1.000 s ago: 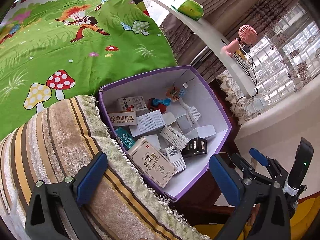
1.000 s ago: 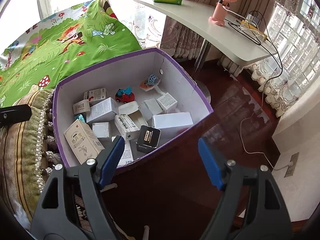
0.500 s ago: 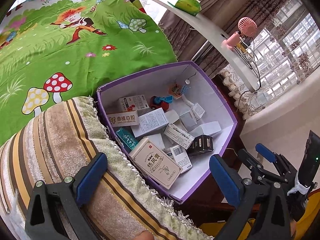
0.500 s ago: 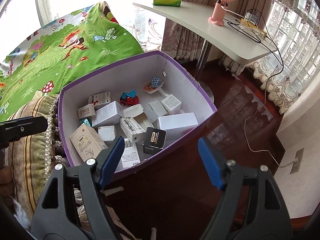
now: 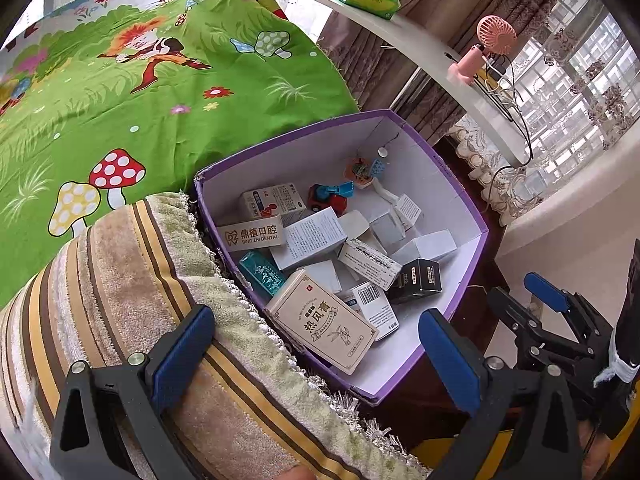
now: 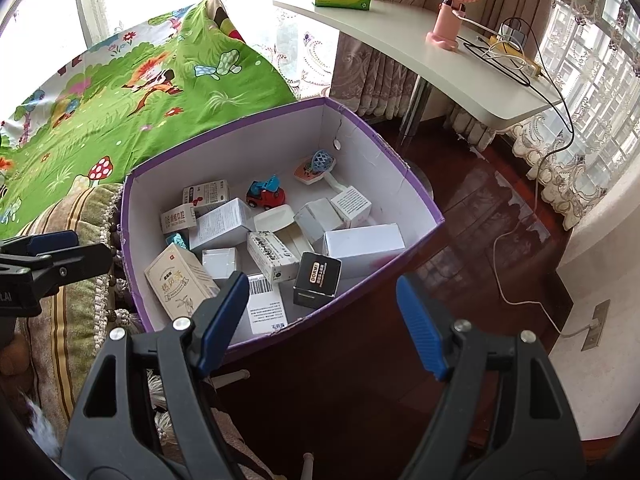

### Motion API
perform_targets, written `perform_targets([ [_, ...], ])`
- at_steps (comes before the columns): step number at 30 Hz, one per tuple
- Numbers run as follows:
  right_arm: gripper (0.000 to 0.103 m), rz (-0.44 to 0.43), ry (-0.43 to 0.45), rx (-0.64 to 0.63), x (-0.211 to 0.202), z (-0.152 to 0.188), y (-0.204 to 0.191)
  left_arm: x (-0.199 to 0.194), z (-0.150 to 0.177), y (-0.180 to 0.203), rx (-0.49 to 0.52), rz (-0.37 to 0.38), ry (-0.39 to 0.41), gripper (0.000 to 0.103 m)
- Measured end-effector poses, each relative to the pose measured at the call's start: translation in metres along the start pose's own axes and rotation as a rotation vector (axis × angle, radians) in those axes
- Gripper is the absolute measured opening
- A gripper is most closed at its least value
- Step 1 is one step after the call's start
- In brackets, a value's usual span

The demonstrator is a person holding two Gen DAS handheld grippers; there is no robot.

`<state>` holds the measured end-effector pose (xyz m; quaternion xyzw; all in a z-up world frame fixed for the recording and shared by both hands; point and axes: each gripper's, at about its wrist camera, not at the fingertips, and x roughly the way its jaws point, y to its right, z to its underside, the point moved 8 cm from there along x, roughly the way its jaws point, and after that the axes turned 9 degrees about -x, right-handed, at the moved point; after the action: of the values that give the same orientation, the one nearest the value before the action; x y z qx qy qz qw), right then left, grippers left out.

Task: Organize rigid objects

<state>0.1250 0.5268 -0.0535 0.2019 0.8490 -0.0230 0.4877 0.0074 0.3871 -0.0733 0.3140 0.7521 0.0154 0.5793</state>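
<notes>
Purple box [image 6: 280,322] of small cartons and a toy car, on the floor beside the bed; both hand-held grippers above it, empty.

Contents: loose cartons piled at angles, beige carton [image 6: 180,280] at 7 o'clock in the right view, black carton [image 6: 316,284] near the front wall, toy car [image 6: 266,196] toward 12. Left hand-held gripper [image 5: 316,352] wide open, holding nothing, over a striped cushion [image 5: 120,280]. Right hand-held gripper [image 6: 324,320] likewise wide open and bare. Risk, as judged: the cartons lean on each other, so pulling one may topple its neighbours; light cardboard may crush under a firm pinch. Right view alone shows the bench top with pink fan [image 6: 452,8] clearly and the floor cable; left view alone shows the cushion's full surface.
</notes>
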Motion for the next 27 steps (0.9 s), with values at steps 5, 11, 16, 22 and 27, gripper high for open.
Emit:
perform_targets([
  [5,0.079,-0.006,-0.002,0.006,0.0,0.0007,0.0002,0.0,-0.0002,0.0001,0.001,0.0,0.001,0.103],
  [11,0.079,-0.015,-0.005,0.002,0.0008,0.0014,-0.0017,0.0002,-0.0002,0.0005,0.0,0.0,0.001,0.103],
  [16,0.079,-0.016,-0.002,0.001,0.0001,0.0017,-0.0023,0.0007,0.0005,0.0004,0.005,-0.004,-0.001,0.103],
  [22,0.079,-0.018,-0.004,-0.001,0.0003,0.002,-0.0029,0.0011,0.0007,0.0003,0.007,-0.005,-0.001,0.103],
  [27,0.079,-0.022,-0.008,0.0,0.001,0.0027,-0.0035,0.0012,0.0007,0.0003,0.007,-0.005,-0.001,0.103],
])
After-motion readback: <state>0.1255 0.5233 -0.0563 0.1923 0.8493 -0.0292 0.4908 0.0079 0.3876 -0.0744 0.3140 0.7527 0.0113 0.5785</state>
